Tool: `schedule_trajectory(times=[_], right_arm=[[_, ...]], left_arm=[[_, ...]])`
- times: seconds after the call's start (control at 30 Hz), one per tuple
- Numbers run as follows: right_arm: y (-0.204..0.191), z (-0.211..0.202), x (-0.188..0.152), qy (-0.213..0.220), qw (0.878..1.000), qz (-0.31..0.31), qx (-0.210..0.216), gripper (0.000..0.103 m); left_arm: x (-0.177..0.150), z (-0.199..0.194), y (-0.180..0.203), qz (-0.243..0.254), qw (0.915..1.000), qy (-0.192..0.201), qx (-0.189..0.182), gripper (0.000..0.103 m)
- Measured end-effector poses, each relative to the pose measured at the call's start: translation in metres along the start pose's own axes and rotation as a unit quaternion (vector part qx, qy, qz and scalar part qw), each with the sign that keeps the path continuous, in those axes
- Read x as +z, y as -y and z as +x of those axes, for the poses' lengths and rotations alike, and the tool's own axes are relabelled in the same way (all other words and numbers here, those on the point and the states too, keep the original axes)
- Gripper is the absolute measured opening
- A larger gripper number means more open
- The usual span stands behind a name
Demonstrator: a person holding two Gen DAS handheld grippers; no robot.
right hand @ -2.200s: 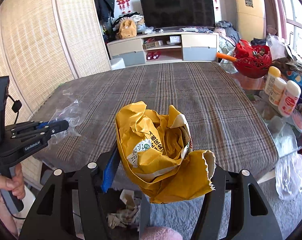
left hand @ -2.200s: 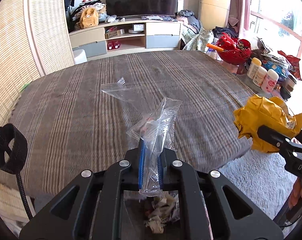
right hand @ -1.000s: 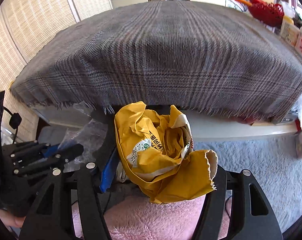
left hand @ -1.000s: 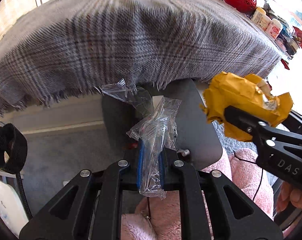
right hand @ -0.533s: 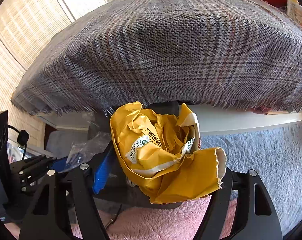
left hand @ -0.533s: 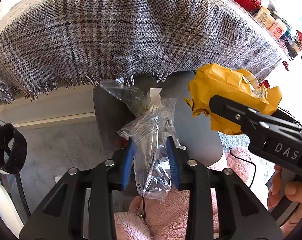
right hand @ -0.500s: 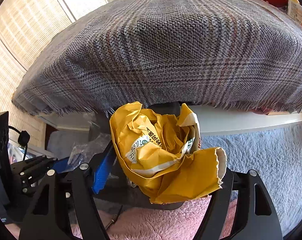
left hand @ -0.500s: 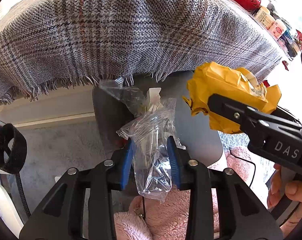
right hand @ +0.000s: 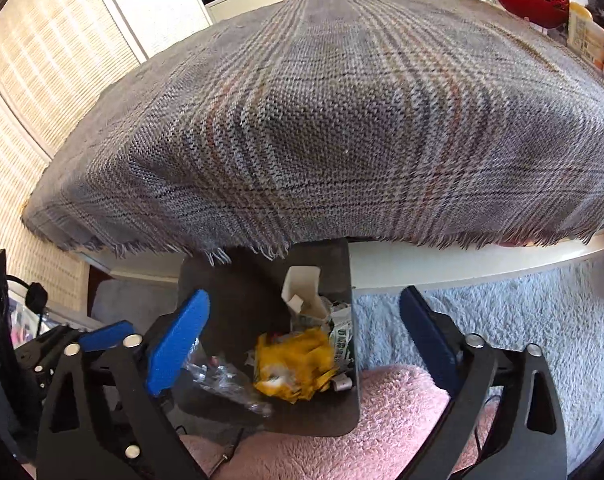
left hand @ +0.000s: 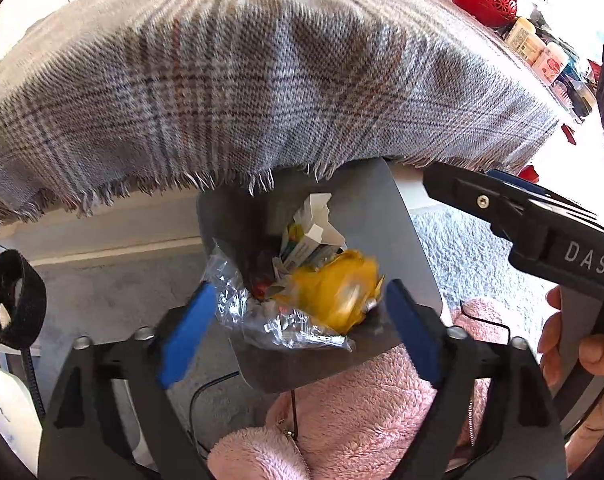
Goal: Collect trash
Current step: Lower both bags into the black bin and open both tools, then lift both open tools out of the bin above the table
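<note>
Above the grey trash bin [left hand: 405, 240], the left gripper [left hand: 298, 332] is opening its blue-padded jaws wide, gripping nothing; the clear plastic bag [left hand: 238, 304] is lying below them on the rubbish, near the left pad. The right gripper [right hand: 302, 336] is likewise spreading its jaws to their widest, pads touching nothing, while the crumpled yellow paper mailer [right hand: 294, 360] (blurred) is sitting inside the bin beside a white carton [right hand: 302, 292]. The bin is standing half under the fringed plaid tablecloth [right hand: 341, 120], against a pink fleece garment [right hand: 401, 400].
</note>
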State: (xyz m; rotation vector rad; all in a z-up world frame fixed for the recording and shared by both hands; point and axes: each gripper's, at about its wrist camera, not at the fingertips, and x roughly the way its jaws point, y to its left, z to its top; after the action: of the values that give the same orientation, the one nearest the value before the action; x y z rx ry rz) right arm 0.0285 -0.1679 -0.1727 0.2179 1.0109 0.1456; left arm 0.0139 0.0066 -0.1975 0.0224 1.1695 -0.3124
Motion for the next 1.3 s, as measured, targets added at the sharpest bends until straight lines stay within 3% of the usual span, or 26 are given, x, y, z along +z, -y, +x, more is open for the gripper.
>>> schedule_trajectory(times=[0.07,0.4,0.63,0.97,1.3], right_arm=[[0.002,-0.004,0.001,0.002,1.000,0.000,-0.005,0.099],[0.015,-0.045,0.010,0.046,0.997,-0.002,-0.068,0.100],[0.018,-0.086,0.019,0.104,0.990,-0.005,-0.096,0.100],[0.013,-0.130,0.028,0.184,0.977,-0.007,-0.110,0.100],[0.011,-0.166,0.031,0.259,0.957,-0.002,-0.127,0.100]], left_arm=[[0.002,-0.005,0.003,0.002,1.0000,0.007,0.005,0.095],[0.007,-0.037,0.011,0.008,0.9989,0.045,0.011,0.095],[0.017,-0.074,0.015,0.004,0.9930,0.117,0.019,0.095],[0.031,-0.130,0.019,0.002,0.9760,0.215,0.034,0.095],[0.040,-0.175,0.028,0.011,0.9499,0.308,0.054,0.095]])
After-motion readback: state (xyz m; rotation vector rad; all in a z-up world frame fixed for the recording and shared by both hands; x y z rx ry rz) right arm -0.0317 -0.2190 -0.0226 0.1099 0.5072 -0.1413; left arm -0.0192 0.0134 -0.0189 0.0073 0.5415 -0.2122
